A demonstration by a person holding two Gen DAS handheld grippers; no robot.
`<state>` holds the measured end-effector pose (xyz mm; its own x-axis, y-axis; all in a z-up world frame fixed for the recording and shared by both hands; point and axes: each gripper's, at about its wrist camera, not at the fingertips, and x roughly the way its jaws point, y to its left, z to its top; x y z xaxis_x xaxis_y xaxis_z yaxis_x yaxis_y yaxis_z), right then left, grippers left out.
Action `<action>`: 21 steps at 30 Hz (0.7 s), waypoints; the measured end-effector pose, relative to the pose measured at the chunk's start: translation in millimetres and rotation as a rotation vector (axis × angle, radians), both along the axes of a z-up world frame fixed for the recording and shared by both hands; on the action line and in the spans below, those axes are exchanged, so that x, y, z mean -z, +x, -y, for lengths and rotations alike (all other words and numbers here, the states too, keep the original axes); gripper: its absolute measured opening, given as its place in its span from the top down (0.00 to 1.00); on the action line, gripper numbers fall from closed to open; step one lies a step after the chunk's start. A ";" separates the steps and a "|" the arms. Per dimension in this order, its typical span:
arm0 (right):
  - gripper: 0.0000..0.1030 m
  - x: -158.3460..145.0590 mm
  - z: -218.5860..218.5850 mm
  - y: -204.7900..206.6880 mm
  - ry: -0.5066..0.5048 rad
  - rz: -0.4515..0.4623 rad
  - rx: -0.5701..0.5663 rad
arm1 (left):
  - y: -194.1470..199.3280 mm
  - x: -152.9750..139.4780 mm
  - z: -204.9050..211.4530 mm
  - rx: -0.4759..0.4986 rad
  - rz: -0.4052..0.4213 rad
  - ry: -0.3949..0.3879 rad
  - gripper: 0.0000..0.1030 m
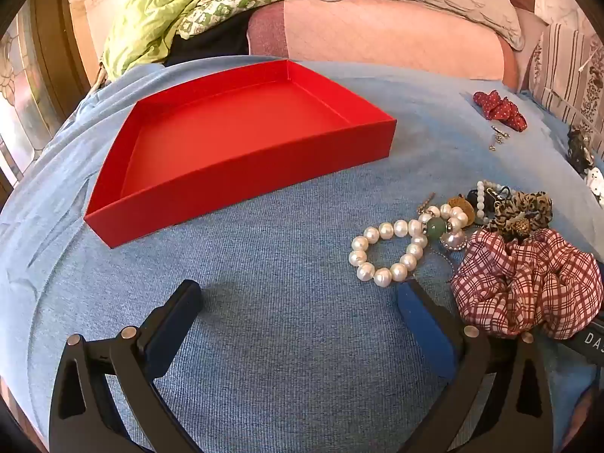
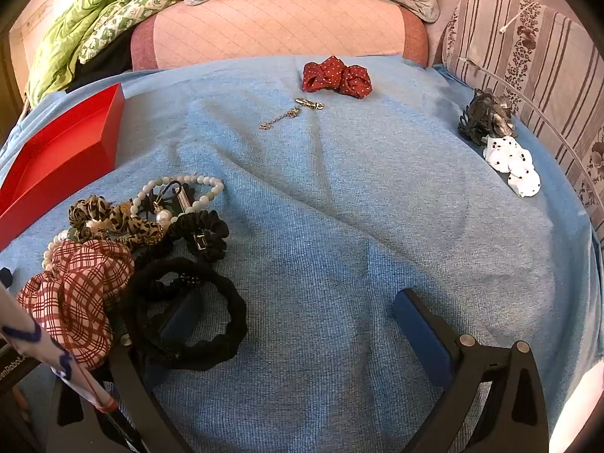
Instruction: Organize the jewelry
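Both grippers are held low over the blue knitted cloth (image 2: 339, 226), jaws spread wide and gripping nothing. Just beyond the left gripper (image 1: 300, 311), touching its right finger, a white pearl bracelet (image 1: 389, 251) is seen, with the red-and-white checked fabric scrunchie (image 1: 524, 287) beside it. The open red cardboard tray (image 1: 241, 139) lies further ahead, to the left. A thick black hair band (image 2: 188, 321) is draped over the right gripper's (image 2: 298, 317) left finger.
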<state>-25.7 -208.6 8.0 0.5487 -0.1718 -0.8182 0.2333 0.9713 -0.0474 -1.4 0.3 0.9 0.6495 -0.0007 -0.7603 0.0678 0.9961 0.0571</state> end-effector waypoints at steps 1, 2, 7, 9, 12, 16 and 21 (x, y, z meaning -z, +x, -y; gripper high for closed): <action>0.00 -0.3 -0.1 -0.3 0.001 -0.001 -0.001 | 2.1 0.7 0.8 0.000 -0.033 0.013 0.00; 0.00 -1.0 -0.4 -0.9 0.002 -0.004 -0.003 | 0.9 -0.1 0.8 0.002 -0.034 0.016 0.00; 0.00 -8.0 -0.7 -13.1 0.005 -0.023 -0.011 | -21.8 -11.1 -3.6 0.079 -0.049 0.031 0.00; 0.00 -15.5 -1.3 -26.0 0.005 -0.030 -0.006 | -37.8 -14.5 -13.4 0.076 -0.041 0.016 0.00; 0.00 -26.8 -1.6 -42.3 0.037 -0.005 0.001 | -56.0 -16.0 -24.0 0.041 -0.075 -0.051 0.00; 0.00 -45.9 0.8 -69.4 0.044 0.057 -0.022 | -86.8 -39.8 -33.9 0.044 0.016 -0.111 0.00; 0.01 -62.7 -15.1 -101.0 0.034 0.142 -0.096 | -118.3 -56.3 -36.2 0.047 0.048 -0.130 0.00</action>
